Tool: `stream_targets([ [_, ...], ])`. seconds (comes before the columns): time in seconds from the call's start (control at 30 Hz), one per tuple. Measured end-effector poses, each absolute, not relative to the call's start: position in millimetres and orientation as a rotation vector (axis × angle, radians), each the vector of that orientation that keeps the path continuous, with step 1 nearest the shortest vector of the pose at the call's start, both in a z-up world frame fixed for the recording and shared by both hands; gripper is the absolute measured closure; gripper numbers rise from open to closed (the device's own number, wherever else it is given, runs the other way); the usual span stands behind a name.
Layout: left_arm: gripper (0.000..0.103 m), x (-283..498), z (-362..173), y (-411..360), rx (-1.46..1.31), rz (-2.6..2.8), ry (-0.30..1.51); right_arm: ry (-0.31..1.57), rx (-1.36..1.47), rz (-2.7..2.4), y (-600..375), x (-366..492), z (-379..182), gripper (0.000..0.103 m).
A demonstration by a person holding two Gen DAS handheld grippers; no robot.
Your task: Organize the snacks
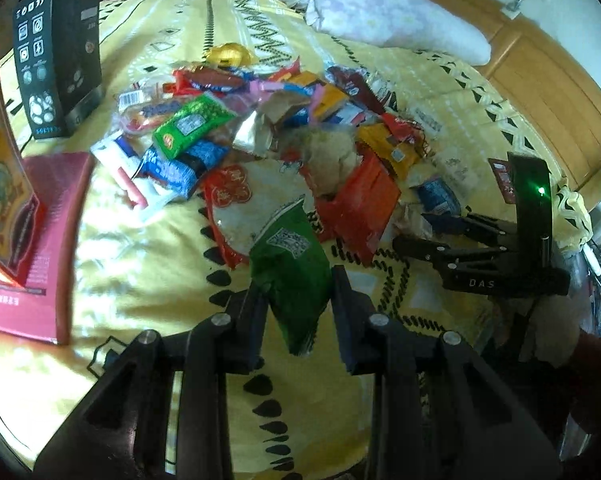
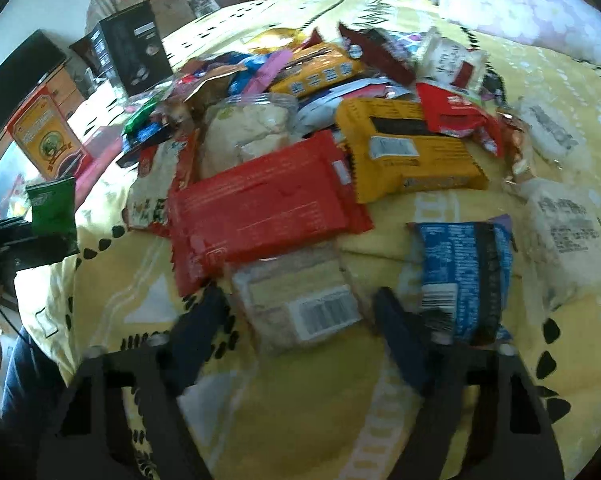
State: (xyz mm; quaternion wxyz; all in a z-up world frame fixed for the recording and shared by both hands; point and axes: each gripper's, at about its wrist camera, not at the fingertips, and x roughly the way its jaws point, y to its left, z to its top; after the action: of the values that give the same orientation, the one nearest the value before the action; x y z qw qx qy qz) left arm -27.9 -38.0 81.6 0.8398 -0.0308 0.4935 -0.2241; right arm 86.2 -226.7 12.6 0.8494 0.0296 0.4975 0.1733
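Observation:
A heap of snack packets point(image 1: 284, 120) lies on a yellow patterned bedspread point(image 1: 140, 280). My left gripper point(image 1: 298, 286) is shut on a green snack packet point(image 1: 292, 256), held clear of the bed in front of the heap. The same green packet point(image 2: 52, 208) shows at the left edge of the right wrist view. My right gripper point(image 2: 298, 300) stands open over the near edge of the heap point(image 2: 300, 120). A clear beige packet with a barcode point(image 2: 300, 304) lies on the bed between its fingers, and the pads do not press it. A blue packet point(image 2: 464, 276) lies just right of it.
A black box point(image 1: 56, 60) stands upright at the far left, with a red and yellow box point(image 1: 4, 184) and a flat pink box point(image 1: 48, 240) nearer. A pillow point(image 1: 380, 16) lies at the head of the bed beside a wooden headboard point(image 1: 540, 92). A large red packet point(image 2: 260, 208) lies just beyond the beige one.

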Motion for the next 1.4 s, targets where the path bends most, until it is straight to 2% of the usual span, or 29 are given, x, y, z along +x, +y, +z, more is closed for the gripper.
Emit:
stream_targets([
  [0.27, 0.072, -27, 95, -33, -0.068, -0.459, 1.001, 0.976, 0.064, 0.333, -232, 63, 31, 0.039],
  [0.67, 0.073, -31, 183, 29, -0.111, -0.349, 0.758, 0.758, 0.050, 0.337, -205, 58, 139, 0.039],
  [0.97, 0.073, -38, 246, 136, -0.186, -0.114, 0.605, 0.599, -0.029, 0.504, -99, 97, 234, 0.039],
  [1.1, 0.073, -47, 255, 178, -0.204, 0.012, 0.577, 0.543, -0.066, 0.606, -32, 105, 270, 0.039],
  [1.4, 0.073, -59, 252, 246, -0.230, 0.223, 0.556, 0.519, -0.127, 0.830, 119, 108, 301, 0.039],
])
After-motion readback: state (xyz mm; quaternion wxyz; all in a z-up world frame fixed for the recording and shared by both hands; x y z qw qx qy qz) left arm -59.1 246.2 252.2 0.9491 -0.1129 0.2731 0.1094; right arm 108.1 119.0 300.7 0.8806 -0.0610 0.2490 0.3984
